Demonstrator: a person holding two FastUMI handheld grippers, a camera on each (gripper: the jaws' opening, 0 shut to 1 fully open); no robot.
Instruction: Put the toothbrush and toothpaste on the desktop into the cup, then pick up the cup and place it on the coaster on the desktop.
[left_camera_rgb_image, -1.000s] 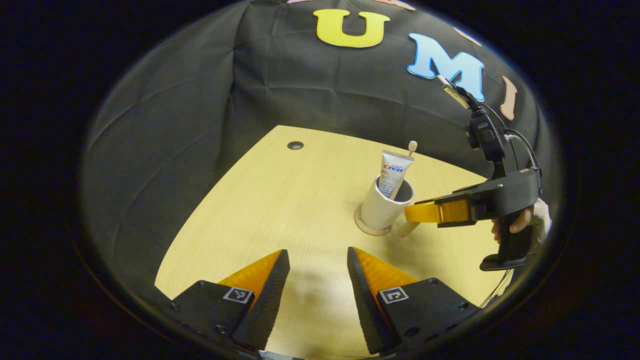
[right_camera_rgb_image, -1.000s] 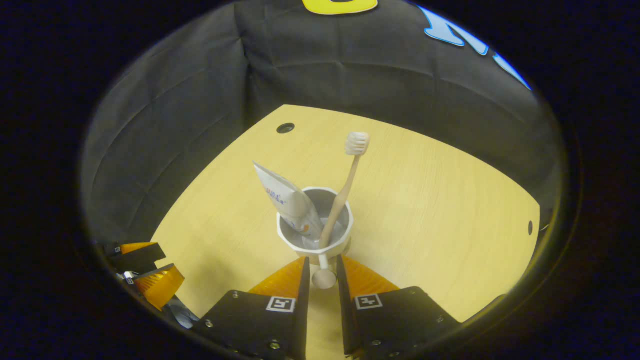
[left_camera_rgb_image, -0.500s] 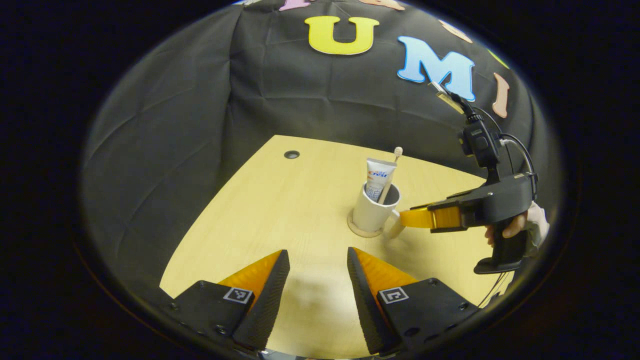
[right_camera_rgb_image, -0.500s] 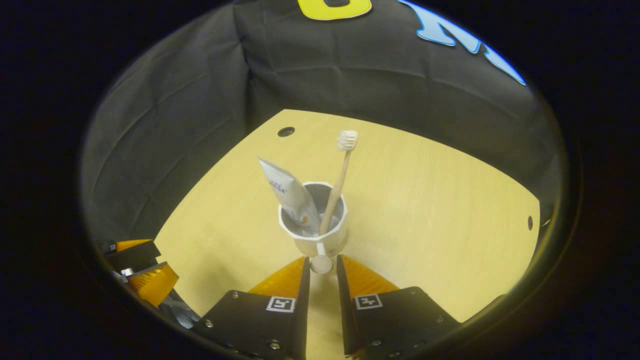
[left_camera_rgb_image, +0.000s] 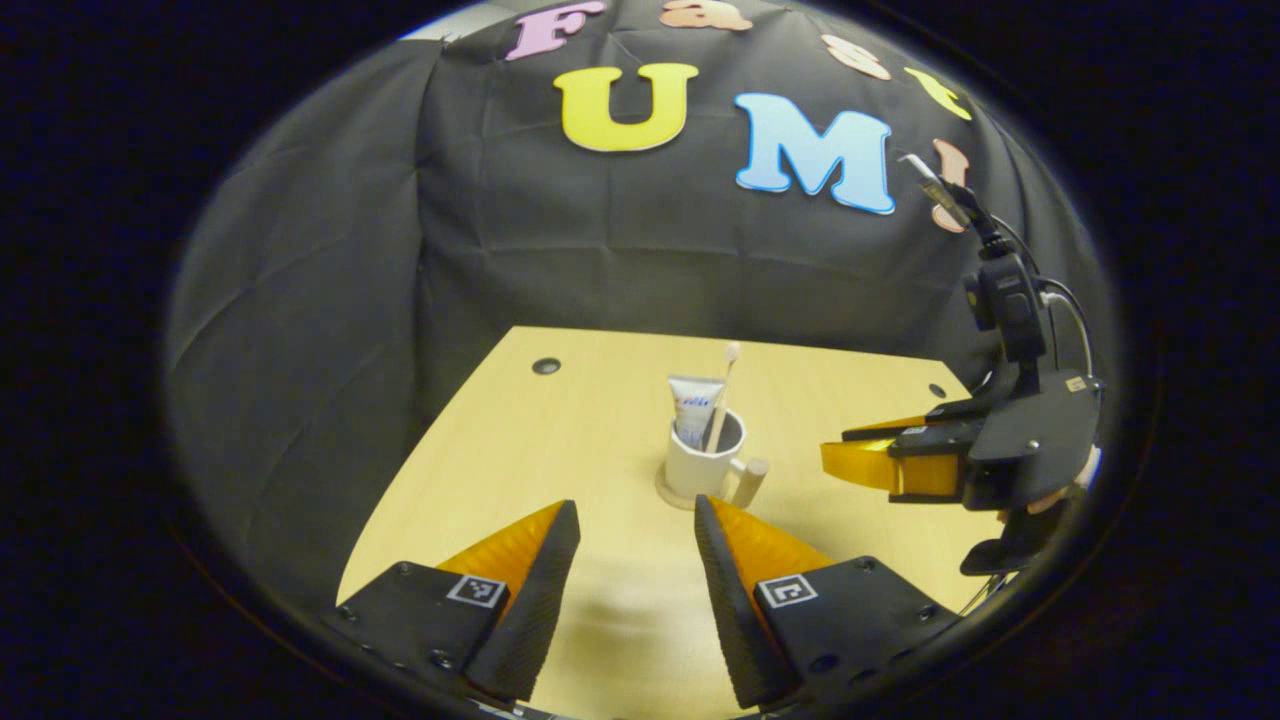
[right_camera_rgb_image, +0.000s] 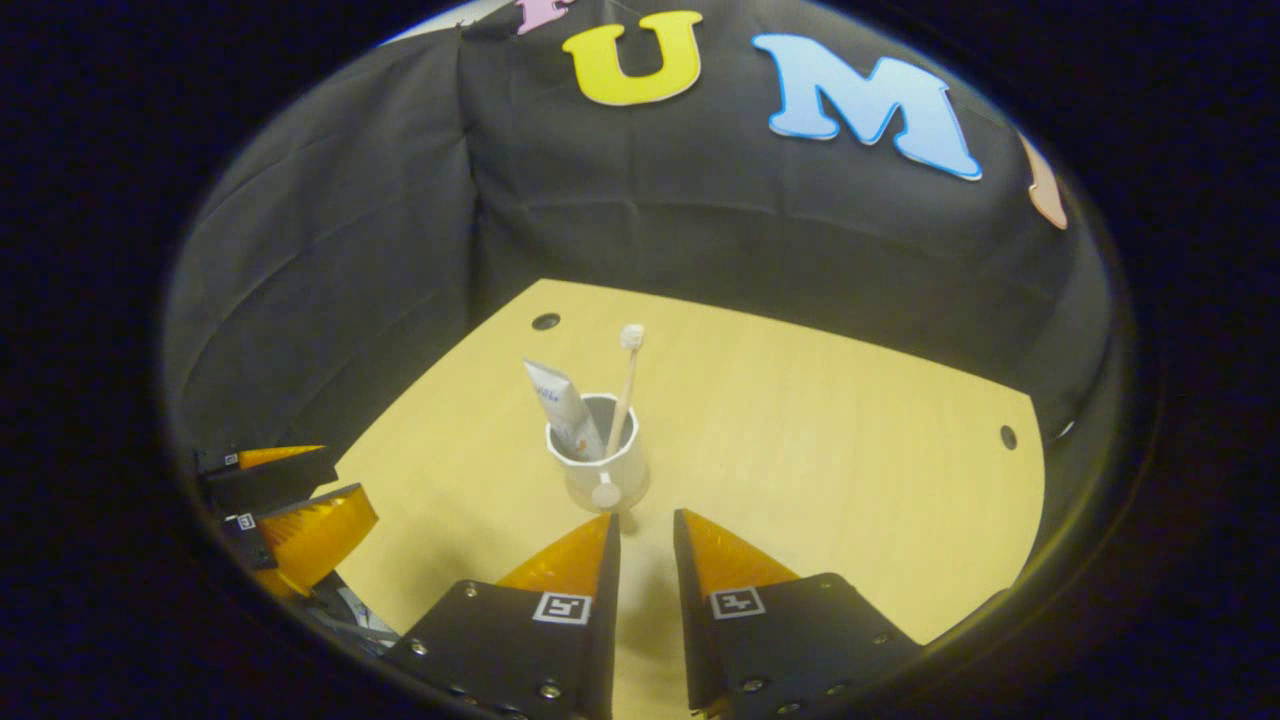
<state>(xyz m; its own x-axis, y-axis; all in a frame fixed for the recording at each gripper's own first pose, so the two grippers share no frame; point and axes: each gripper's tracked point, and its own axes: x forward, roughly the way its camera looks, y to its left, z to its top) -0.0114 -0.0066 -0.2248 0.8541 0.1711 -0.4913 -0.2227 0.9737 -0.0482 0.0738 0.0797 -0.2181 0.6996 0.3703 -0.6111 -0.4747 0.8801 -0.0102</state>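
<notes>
Item: cup (left_camera_rgb_image: 700, 468) on coaster (left_camera_rgb_image: 668, 497), centre frame, holding toothbrush (left_camera_rgb_image: 722, 392) and toothpaste (left_camera_rgb_image: 692, 404); my left gripper (left_camera_rgb_image: 628, 580) and right gripper (right_camera_rgb_image: 646, 568) both gape empty; risk I judge: stray fingers clipping the handle, tipping it.

Dim booth, evenly lit desk (left_camera_rgb_image: 600, 420) with soft shadows; sharp centre, strong fisheye bending and darkening at edges.

The cup (left_camera_rgb_image: 703, 464) hid the lower ends of the toothpaste (left_camera_rgb_image: 692, 408) and toothbrush (left_camera_rgb_image: 721, 397), and most of the coaster (left_camera_rgb_image: 668, 494). In the left gripper view, the hand (left_camera_rgb_image: 1070, 485) behind the right gripper (left_camera_rgb_image: 858, 450) was largely covered.
</notes>
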